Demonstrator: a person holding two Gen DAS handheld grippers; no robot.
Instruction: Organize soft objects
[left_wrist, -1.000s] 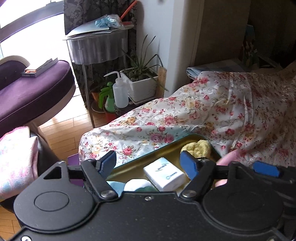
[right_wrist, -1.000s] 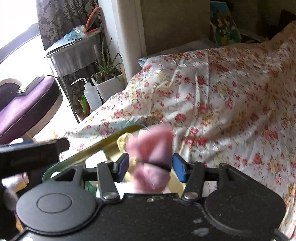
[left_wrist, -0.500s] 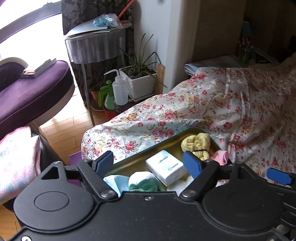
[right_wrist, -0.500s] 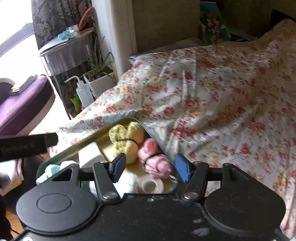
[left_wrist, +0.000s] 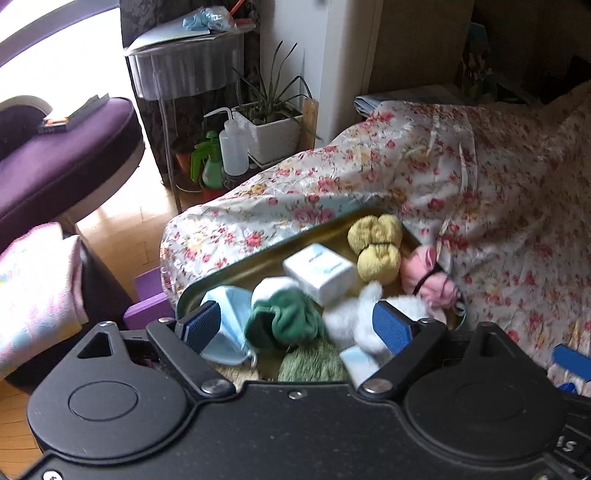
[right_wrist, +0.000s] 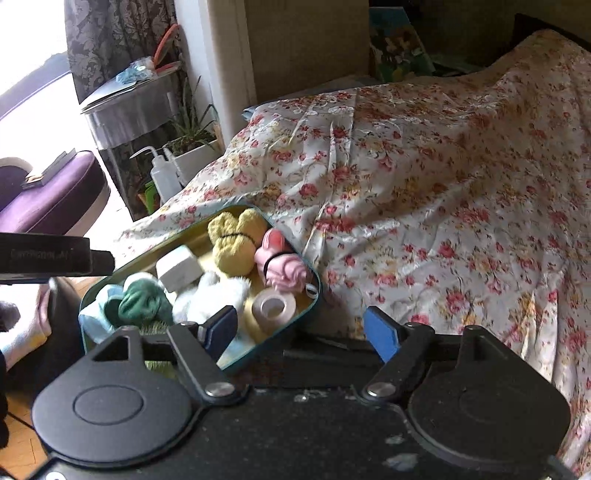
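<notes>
Floral bedspread (right_wrist: 424, 206) covers the bed, and the tin tray (right_wrist: 314, 291) sits near its corner, toward the window side. Both my grippers are empty: the left gripper (left_wrist: 301, 328) has just been opening wide above the green cloth (left_wrist: 284, 317), and the right gripper (right_wrist: 301, 328) has just been opening too, nothing between its pads. The pink bundle (right_wrist: 282, 264) lies against the tray's far rim beside the yellow bundle (right_wrist: 232, 240). My worry: the pink bundle crowds the rim and could roll out onto the bedspread, and a gripper nudge could tip the tray on the soft bed.
</notes>
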